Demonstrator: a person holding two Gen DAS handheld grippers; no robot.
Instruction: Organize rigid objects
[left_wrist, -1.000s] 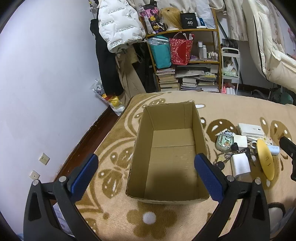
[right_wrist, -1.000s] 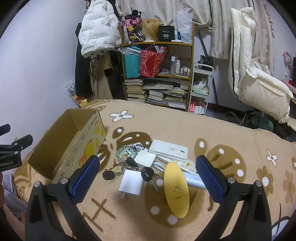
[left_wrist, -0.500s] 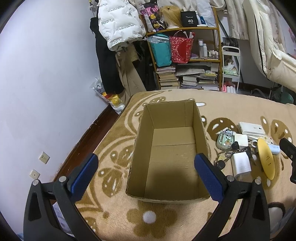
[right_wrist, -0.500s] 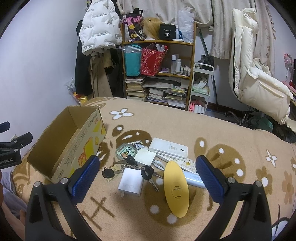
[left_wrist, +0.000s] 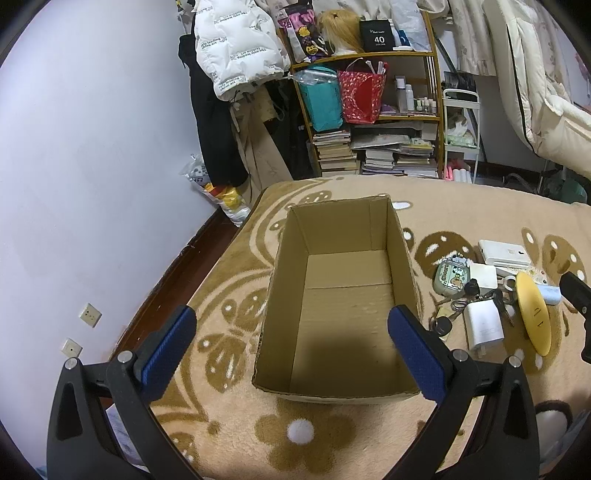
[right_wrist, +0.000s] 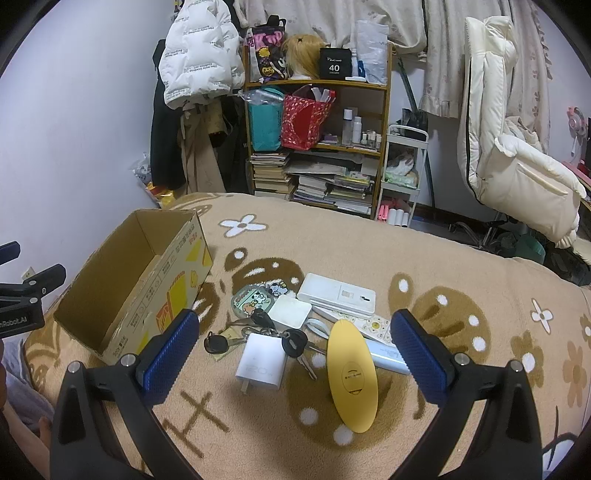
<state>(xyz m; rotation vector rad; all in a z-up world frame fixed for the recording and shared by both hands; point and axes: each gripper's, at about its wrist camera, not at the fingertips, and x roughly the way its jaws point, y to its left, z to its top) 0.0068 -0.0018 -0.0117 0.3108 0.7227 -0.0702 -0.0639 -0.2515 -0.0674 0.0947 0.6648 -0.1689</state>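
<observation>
An open, empty cardboard box (left_wrist: 343, 295) (right_wrist: 136, 280) sits on a tan patterned blanket. Right of it lies a pile of small items: a white charger (right_wrist: 261, 362) (left_wrist: 483, 325), a yellow oval object (right_wrist: 351, 374) (left_wrist: 533, 315), keys (right_wrist: 293, 343), a white flat box (right_wrist: 337, 294), a white square case (right_wrist: 289, 312), a cartoon case (right_wrist: 252, 300) and a white remote (right_wrist: 373, 325). My left gripper (left_wrist: 291, 350) is open and empty, hovering over the box's near end. My right gripper (right_wrist: 293, 354) is open and empty, above the charger and keys.
A wooden shelf (right_wrist: 317, 144) with books, bags and bottles stands beyond the bed. Coats hang on the wall to its left (right_wrist: 199, 66). A cream chair (right_wrist: 517, 162) stands at the right. The bed edge drops to a dark floor (left_wrist: 177, 273) on the left.
Both grippers have lifted and pulled back very slightly. The box and items have not moved. Both grippers stay open.
</observation>
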